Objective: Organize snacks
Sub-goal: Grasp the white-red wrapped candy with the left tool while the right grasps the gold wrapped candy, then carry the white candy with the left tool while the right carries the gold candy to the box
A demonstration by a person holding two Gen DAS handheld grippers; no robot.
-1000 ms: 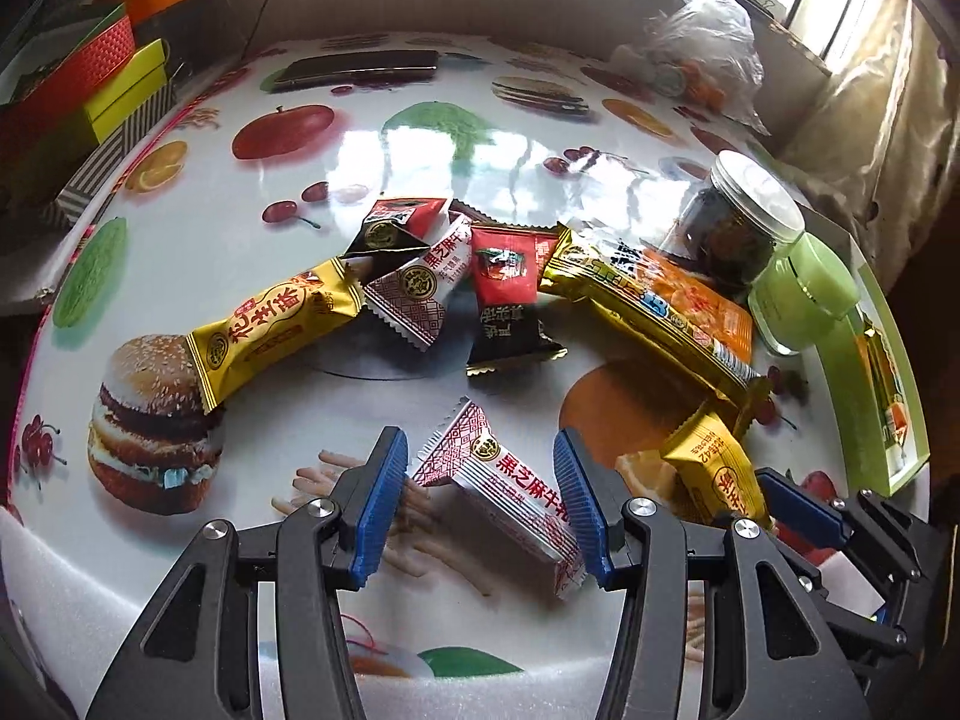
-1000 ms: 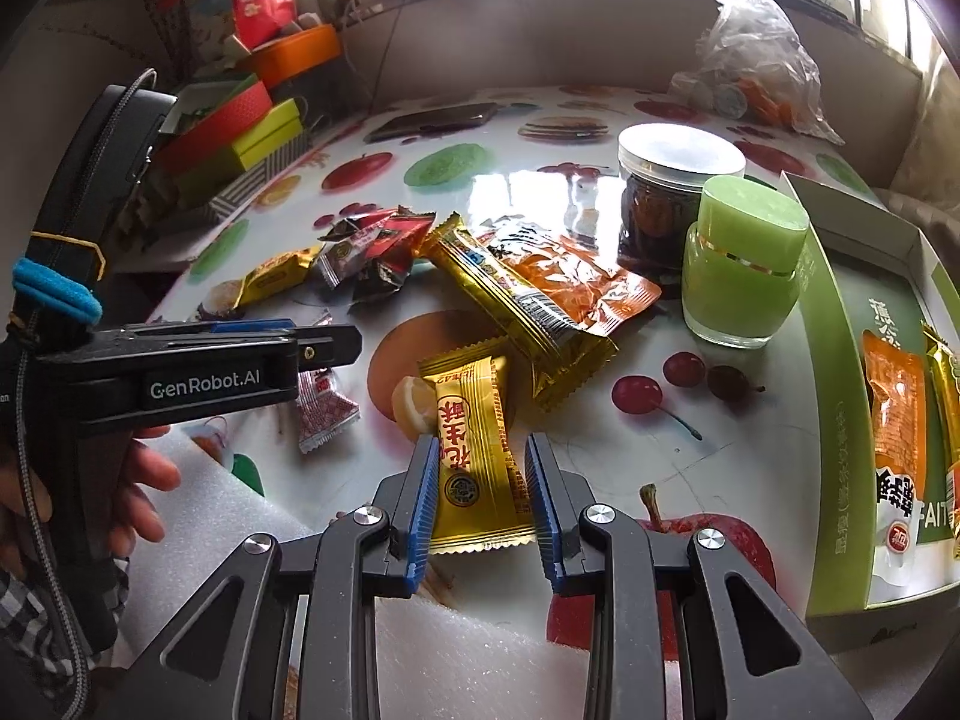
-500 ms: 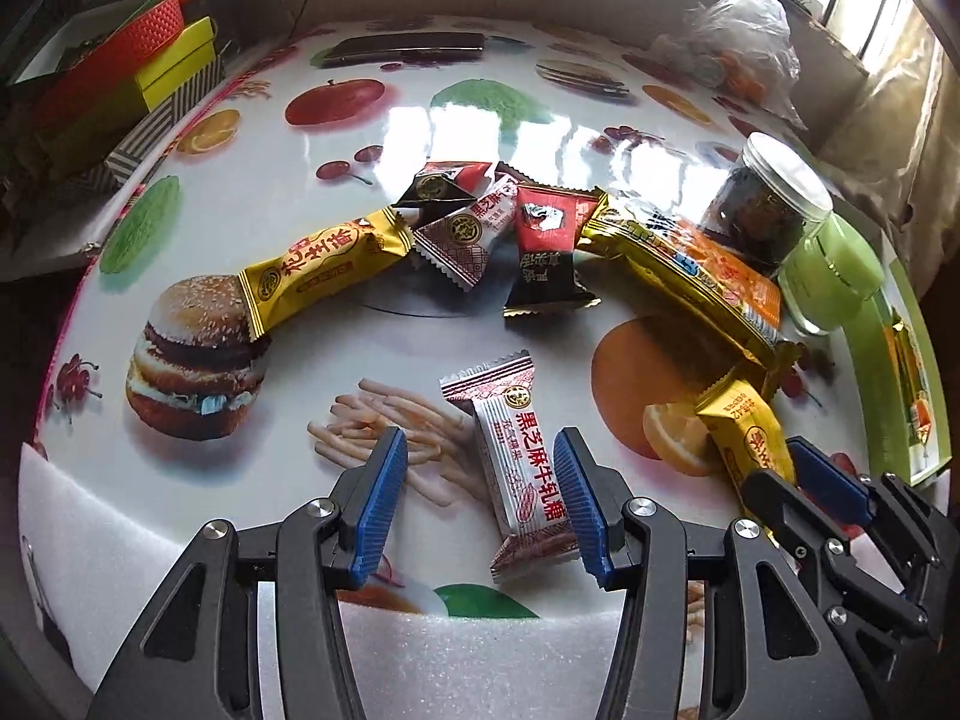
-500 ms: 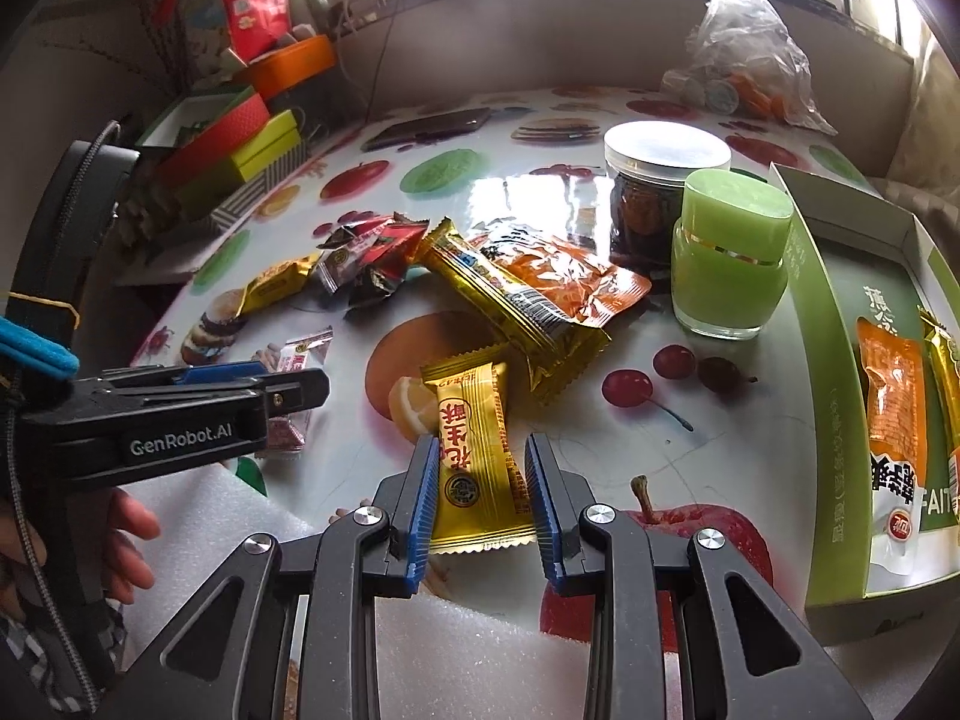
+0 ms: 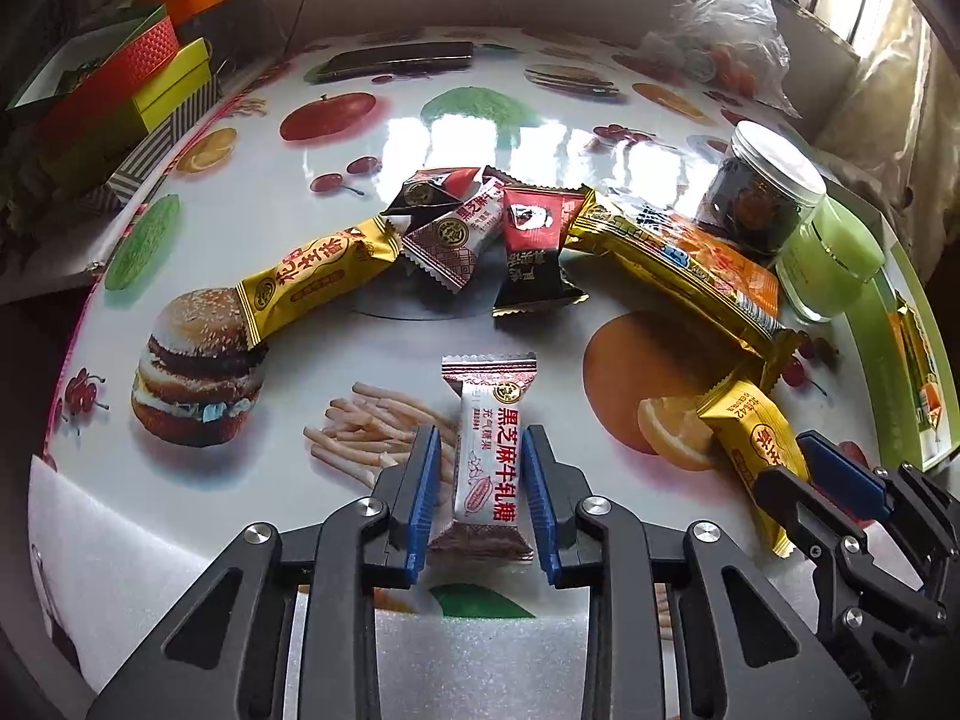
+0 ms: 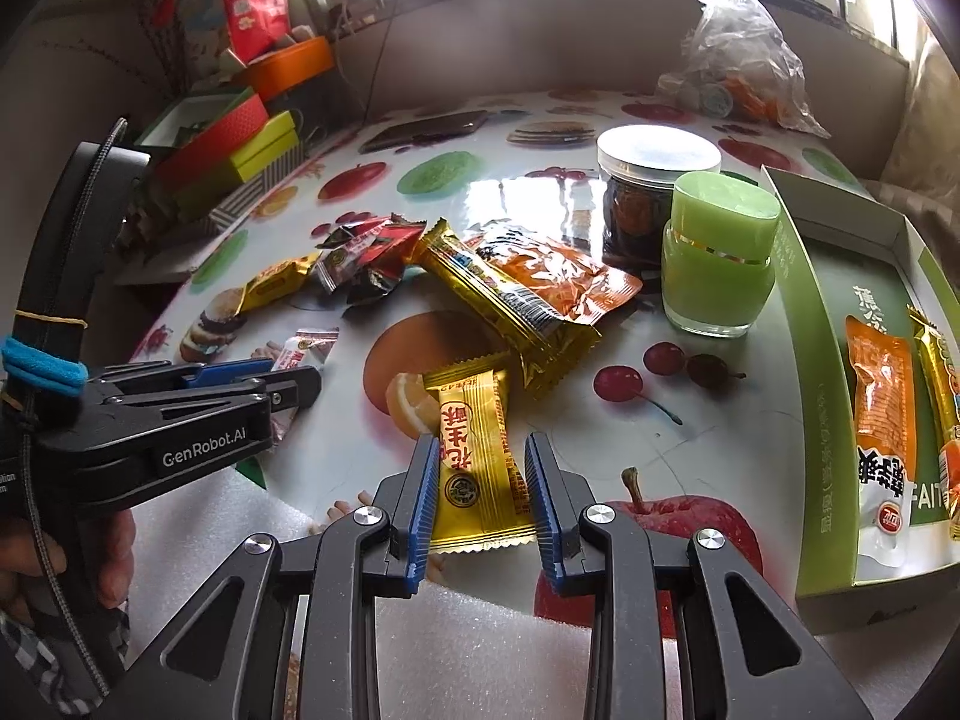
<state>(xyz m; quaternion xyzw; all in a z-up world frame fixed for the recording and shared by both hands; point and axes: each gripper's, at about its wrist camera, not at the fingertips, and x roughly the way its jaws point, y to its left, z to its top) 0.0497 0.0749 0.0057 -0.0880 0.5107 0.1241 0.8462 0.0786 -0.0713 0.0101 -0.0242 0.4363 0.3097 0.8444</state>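
White-and-maroon nougat wrapper (image 5: pixel 487 456), crimped ends

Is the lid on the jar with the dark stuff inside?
On. The white lid sits flat atop the jar, which stands upright.

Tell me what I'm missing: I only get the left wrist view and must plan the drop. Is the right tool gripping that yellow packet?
Observer: Yes, the right tool is shut on the yellow peanut candy packet, pads on both long edges.
Operator: What's inside the green box?
Observer: In the green box, an orange packet and a gold packet lie side by side.
Operator: Any room left?
Observer: Its far end, beyond both packets, is bare.
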